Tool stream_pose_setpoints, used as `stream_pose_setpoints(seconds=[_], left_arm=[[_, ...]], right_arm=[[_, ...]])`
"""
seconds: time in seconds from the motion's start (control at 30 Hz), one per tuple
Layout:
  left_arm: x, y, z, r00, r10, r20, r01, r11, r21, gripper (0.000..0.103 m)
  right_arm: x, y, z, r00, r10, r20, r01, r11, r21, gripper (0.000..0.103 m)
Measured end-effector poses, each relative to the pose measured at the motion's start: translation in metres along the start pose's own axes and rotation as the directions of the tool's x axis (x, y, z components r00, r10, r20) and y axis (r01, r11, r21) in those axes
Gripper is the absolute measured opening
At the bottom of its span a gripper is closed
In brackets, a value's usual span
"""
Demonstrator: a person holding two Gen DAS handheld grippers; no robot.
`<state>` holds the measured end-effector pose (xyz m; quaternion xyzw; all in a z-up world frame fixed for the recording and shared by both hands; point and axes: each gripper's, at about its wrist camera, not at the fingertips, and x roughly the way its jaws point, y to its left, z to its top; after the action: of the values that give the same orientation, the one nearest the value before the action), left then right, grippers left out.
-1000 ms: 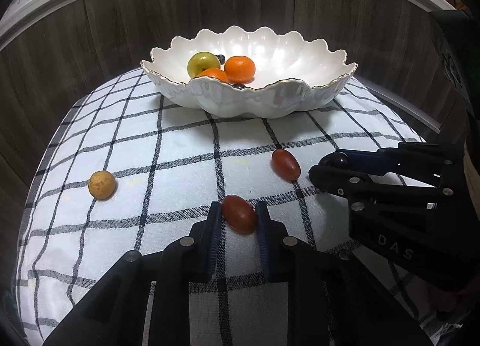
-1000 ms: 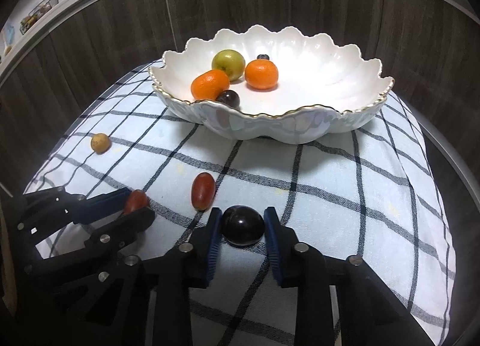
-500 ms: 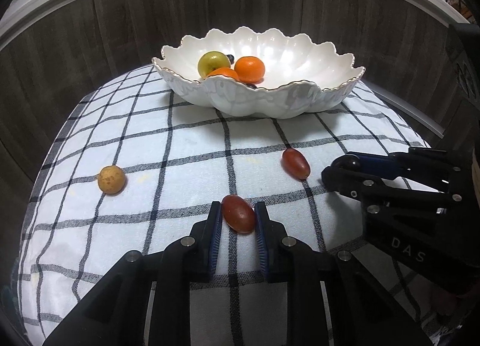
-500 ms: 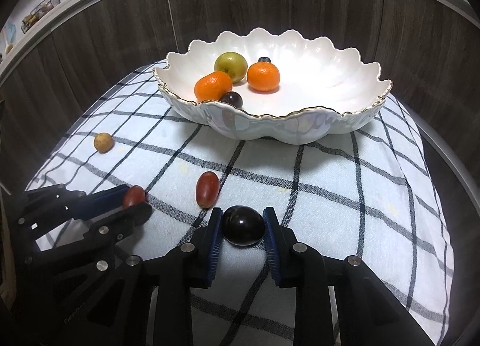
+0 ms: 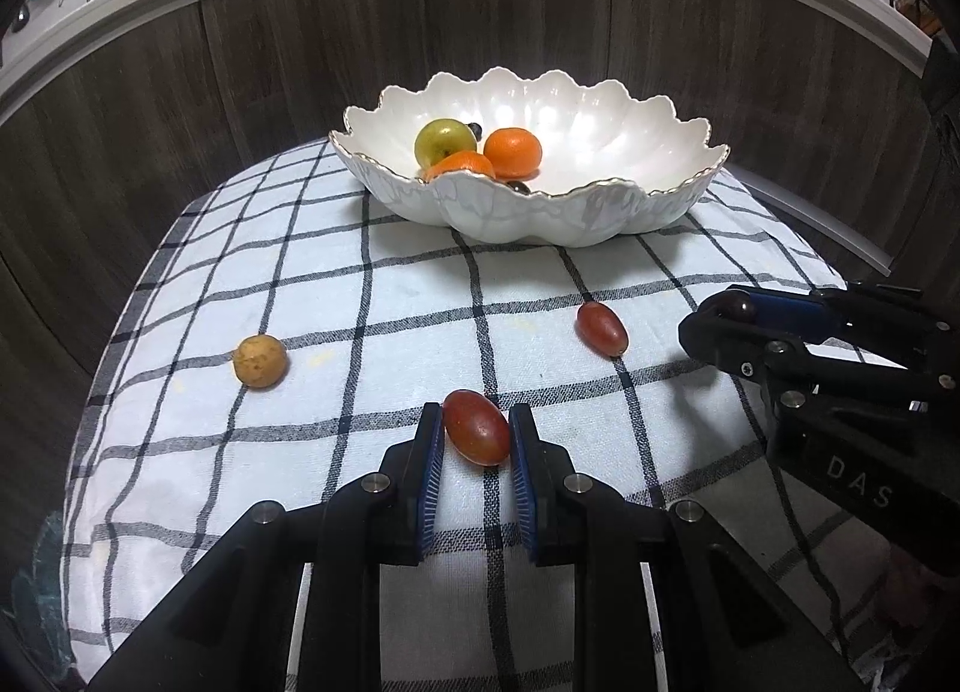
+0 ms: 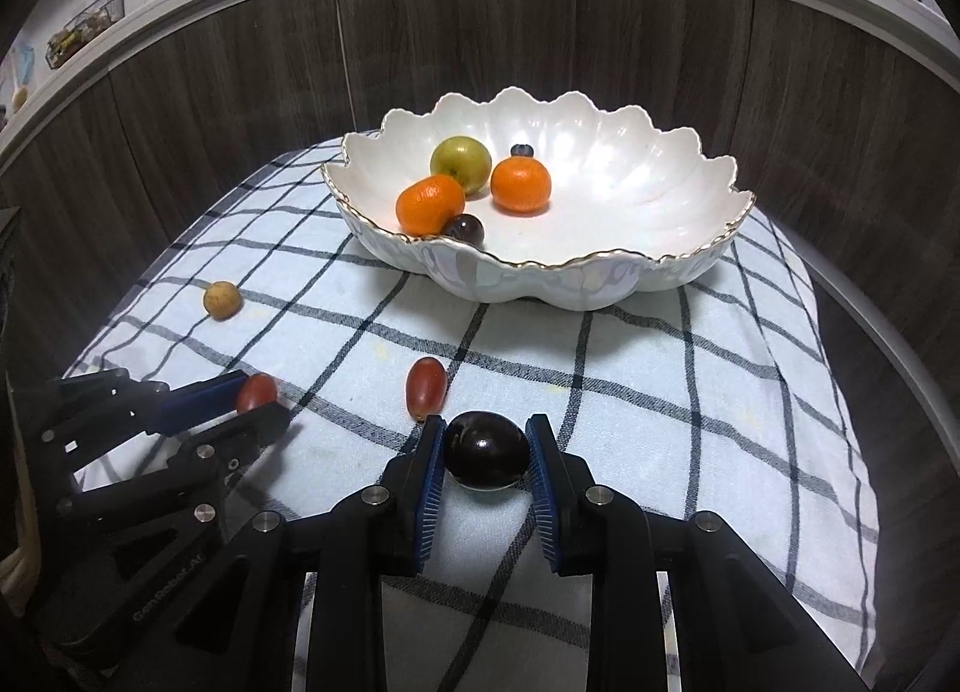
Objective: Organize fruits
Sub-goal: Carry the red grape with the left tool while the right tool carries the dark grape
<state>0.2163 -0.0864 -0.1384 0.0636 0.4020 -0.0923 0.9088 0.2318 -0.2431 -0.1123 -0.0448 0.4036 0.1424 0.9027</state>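
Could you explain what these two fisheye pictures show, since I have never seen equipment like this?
No robot is here: a person carries two hand-held grippers, each with a camera looking forward along its black fingers. One picture comes from the left gripper, the other from the right gripper; each also sees its partner at the side. Both look over a checked cloth towards a scalloped white bowl holding two tangerines, a green fruit, a dark grape and a blueberry. The left jaws are shut on a red grape; the right jaws are shut on a dark grape. Another red grape and a small tan fruit lie loose on the cloth.
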Motion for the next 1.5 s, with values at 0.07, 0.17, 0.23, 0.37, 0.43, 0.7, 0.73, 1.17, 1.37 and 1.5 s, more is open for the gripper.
stream_pose_setpoints(seconds=[0.07, 0.17, 0.23, 0.37, 0.43, 0.7, 0.73, 1.17, 1.37, 1.5], left_arm=[[-0.003, 0.000, 0.000, 1.000, -0.002, 0.005, 0.002, 1.000, 0.004, 0.022], [-0.007, -0.002, 0.001, 1.000, 0.002, 0.007, -0.002, 1.000, 0.016, 0.022], [-0.010, -0.002, 0.002, 1.000, 0.004, 0.006, -0.004, 1.000, 0.012, 0.022], [-0.016, -0.001, 0.006, 1.000, 0.014, 0.017, -0.014, 1.000, 0.010, 0.023], [-0.019, -0.001, 0.009, 1.000, 0.016, 0.023, -0.016, 1.000, 0.013, 0.023], [-0.029, 0.002, 0.021, 0.999, 0.023, 0.043, -0.024, 1.000, 0.007, 0.023], [-0.030, 0.002, 0.024, 0.999, 0.022, 0.047, -0.023, 1.000, 0.003, 0.023], [-0.031, 0.007, 0.063, 0.996, 0.025, 0.085, -0.025, 1.000, -0.003, 0.023], [-0.025, 0.004, 0.082, 0.996, 0.018, 0.083, -0.018, 1.000, 0.000, 0.023], [-0.019, 0.001, 0.095, 0.997, 0.014, 0.082, -0.014, 1.000, 0.007, 0.023]], right_arm=[[-0.004, 0.001, 0.001, 1.000, -0.007, 0.008, 0.007, 1.000, 0.000, 0.029], [-0.012, 0.002, 0.002, 1.000, -0.012, 0.024, 0.012, 1.000, 0.002, 0.029], [-0.016, 0.003, 0.004, 0.999, -0.013, 0.031, 0.013, 1.000, 0.004, 0.029], [-0.026, 0.005, 0.007, 0.999, -0.020, 0.046, 0.020, 1.000, 0.002, 0.029], [-0.029, 0.007, 0.008, 0.999, -0.021, 0.050, 0.021, 1.000, 0.004, 0.029], [-0.044, 0.008, 0.018, 0.996, -0.035, 0.083, 0.034, 0.999, 0.010, 0.029], [-0.046, 0.007, 0.021, 0.995, -0.037, 0.088, 0.036, 0.999, 0.011, 0.029], [-0.051, -0.006, 0.044, 0.992, -0.056, 0.113, 0.052, 0.998, 0.041, 0.029], [-0.050, -0.017, 0.058, 0.990, -0.060, 0.125, 0.053, 0.997, 0.057, 0.029], [-0.047, -0.026, 0.068, 0.990, -0.062, 0.125, 0.054, 0.996, 0.068, 0.029]])
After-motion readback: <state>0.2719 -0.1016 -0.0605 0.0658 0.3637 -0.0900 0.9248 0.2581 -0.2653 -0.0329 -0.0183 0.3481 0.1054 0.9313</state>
